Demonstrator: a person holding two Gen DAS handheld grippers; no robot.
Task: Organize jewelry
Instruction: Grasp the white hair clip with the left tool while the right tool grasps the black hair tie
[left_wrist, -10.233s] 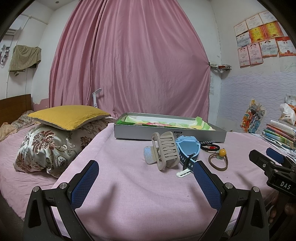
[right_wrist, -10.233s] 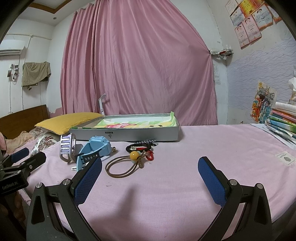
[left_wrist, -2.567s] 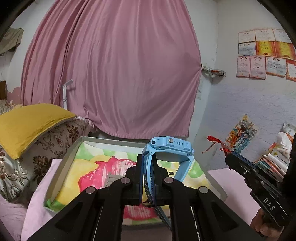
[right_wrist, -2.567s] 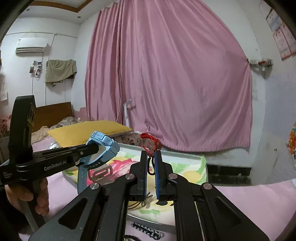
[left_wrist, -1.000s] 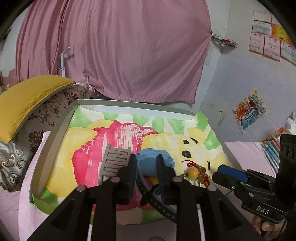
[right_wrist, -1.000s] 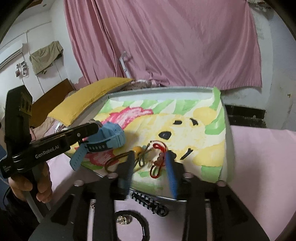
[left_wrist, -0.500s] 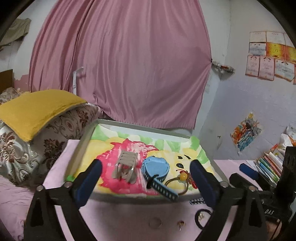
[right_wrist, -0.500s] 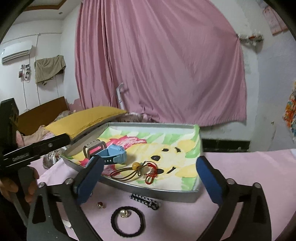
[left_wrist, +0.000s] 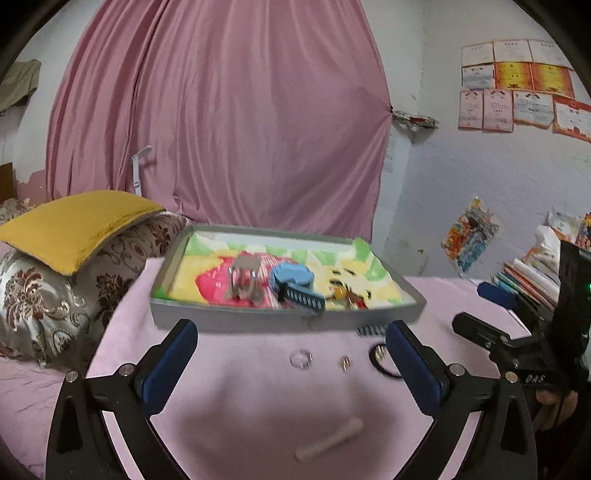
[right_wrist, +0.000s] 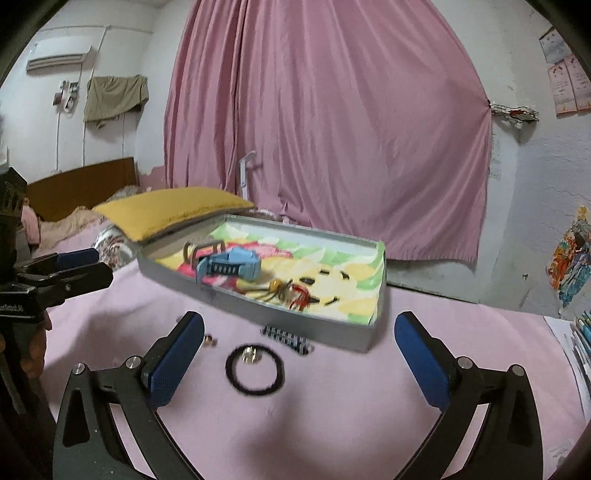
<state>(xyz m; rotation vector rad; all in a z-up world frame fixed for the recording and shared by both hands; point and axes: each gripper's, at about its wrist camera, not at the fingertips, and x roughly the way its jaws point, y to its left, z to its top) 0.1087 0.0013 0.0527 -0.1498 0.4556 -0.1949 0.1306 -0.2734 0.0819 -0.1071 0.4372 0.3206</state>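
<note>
A grey tray (left_wrist: 236, 320) (right_wrist: 280, 310) with a colourful picture lining lies on the pink cloth. In it lie a beige hair claw (left_wrist: 244, 281), a blue watch (left_wrist: 293, 281) (right_wrist: 231, 267) and a hair tie with a yellow bead and red cord (right_wrist: 286, 290). In front of the tray lie a black hair tie (right_wrist: 255, 369) (left_wrist: 382, 363), a black beaded clip (right_wrist: 284, 338), small earrings (left_wrist: 345, 362) (right_wrist: 209, 340), a clear ring (left_wrist: 301, 359) and a pale stick (left_wrist: 328, 439). My left gripper (left_wrist: 291, 365) is open and empty. My right gripper (right_wrist: 295, 354) is open and empty above the black hair tie.
A yellow pillow (left_wrist: 74, 225) on a flowered pillow (left_wrist: 55, 295) lies left of the tray. Books (left_wrist: 528, 275) are stacked at the right. A pink curtain (left_wrist: 221, 129) hangs behind. The other gripper shows at each view's edge.
Both grippers released the watch and the red-corded tie into the tray, opened wide and pulled back towards me. The loose pieces in front of the tray have come into view.
</note>
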